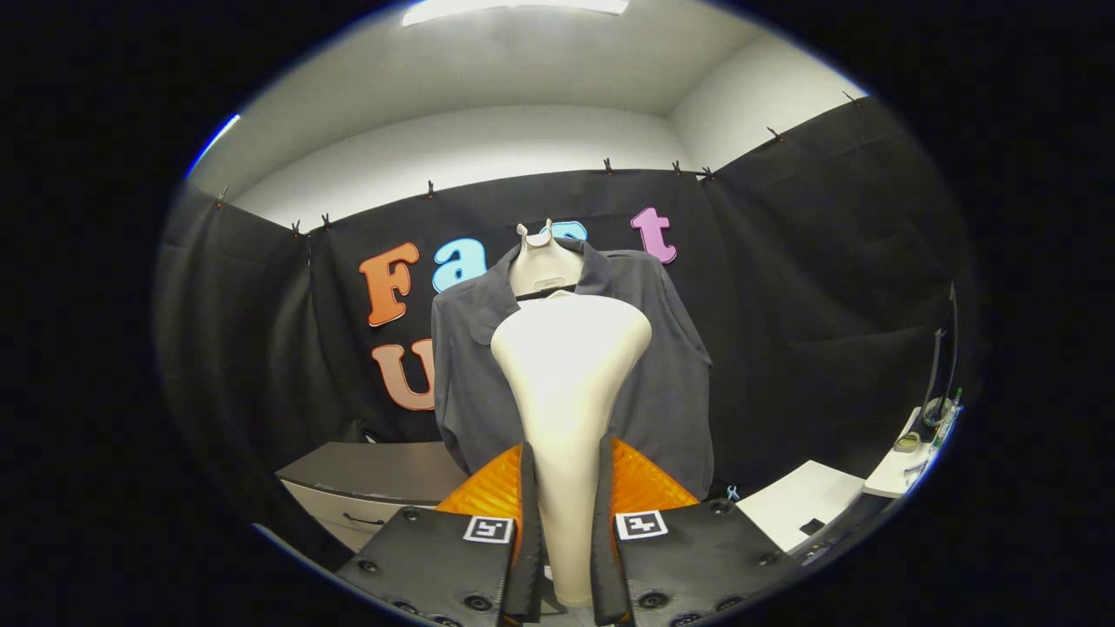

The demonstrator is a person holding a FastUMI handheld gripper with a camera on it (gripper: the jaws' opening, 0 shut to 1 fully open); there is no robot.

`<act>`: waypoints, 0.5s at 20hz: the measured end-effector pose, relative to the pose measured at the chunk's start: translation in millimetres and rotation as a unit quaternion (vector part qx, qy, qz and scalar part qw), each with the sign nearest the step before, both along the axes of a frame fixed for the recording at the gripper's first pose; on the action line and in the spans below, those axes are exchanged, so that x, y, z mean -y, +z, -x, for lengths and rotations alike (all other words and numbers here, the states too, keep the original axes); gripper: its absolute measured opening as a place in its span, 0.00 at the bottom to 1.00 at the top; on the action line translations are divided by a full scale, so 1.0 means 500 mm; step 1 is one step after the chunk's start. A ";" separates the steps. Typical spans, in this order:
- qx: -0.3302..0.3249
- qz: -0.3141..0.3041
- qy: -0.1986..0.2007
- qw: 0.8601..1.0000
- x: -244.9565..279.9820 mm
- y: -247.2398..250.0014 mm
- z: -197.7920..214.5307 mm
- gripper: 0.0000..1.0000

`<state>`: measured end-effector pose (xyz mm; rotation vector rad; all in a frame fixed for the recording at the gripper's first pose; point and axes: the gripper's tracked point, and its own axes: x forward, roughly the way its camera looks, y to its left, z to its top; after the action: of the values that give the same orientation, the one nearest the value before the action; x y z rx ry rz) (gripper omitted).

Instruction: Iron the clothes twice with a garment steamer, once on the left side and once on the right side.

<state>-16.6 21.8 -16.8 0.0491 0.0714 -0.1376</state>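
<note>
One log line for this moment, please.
tool: shut on steamer | steamer: upright, head facing shirt | shirt: hanging on form, beyond tool

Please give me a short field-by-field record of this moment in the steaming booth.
claw: both fingers closed on the steamer's handle
garment steamer: cream, held upright, its wide head raised in front of the shirt
shirt: dark grey, collared, hanging on a mannequin form beyond the steamer
steamer to shirt: contact cannot be told
cabinet: grey, beside the shirt, low
booth wall: black cloth behind the shirt
</note>
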 end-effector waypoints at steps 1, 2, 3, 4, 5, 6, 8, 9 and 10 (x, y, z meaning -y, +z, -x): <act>0.001 0.001 -0.001 1.000 0.001 0.001 0.002 0.29; 0.001 0.001 -0.002 1.000 0.002 0.000 0.002 0.29; 0.000 0.000 -0.003 1.000 0.002 0.000 0.002 0.29; -0.001 0.000 -0.003 1.000 0.003 -0.003 0.002 0.29; -0.001 0.000 -0.004 1.000 0.003 -0.003 0.006 0.29; -0.002 0.000 -0.004 1.000 0.003 -0.004 0.007 0.29; -0.003 0.001 -0.005 1.000 0.001 -0.005 0.010 0.29; -0.003 0.001 -0.005 1.000 0.000 -0.005 0.011 0.29; -0.003 0.001 -0.004 1.000 -0.001 -0.006 0.013 0.29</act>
<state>-22.9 22.6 -19.8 0.0473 0.0776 -0.1468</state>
